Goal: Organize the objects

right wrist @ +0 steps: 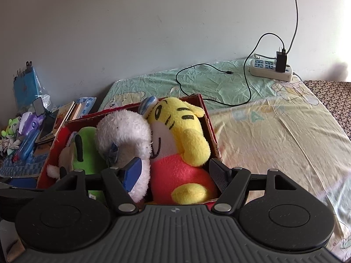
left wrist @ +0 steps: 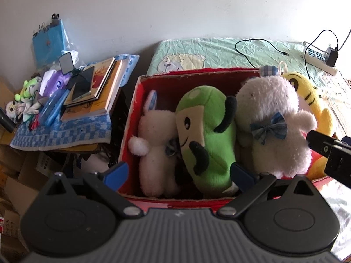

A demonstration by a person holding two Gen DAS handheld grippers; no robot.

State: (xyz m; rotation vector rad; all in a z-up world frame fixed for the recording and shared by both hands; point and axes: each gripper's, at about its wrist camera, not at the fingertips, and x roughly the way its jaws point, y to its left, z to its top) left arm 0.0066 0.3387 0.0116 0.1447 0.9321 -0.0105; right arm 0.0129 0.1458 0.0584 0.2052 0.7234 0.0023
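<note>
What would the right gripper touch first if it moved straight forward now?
Probably the yellow tiger plush in the red box, which lies between the open fingers of the right gripper; depth is uncertain.

No legible text anywhere. Book covers (left wrist: 99,87) carry print, too blurred to read. Bedsheet (right wrist: 252,118) shows faint pale letters, unreadable. Cardboard boxes (left wrist: 13,219) at lower left bear markings, indistinct.

A home bedroom: a bed (right wrist: 274,131) in a cartoon sheet (wrinkled) beside a cluttered bedside table (left wrist: 61,131).
</note>
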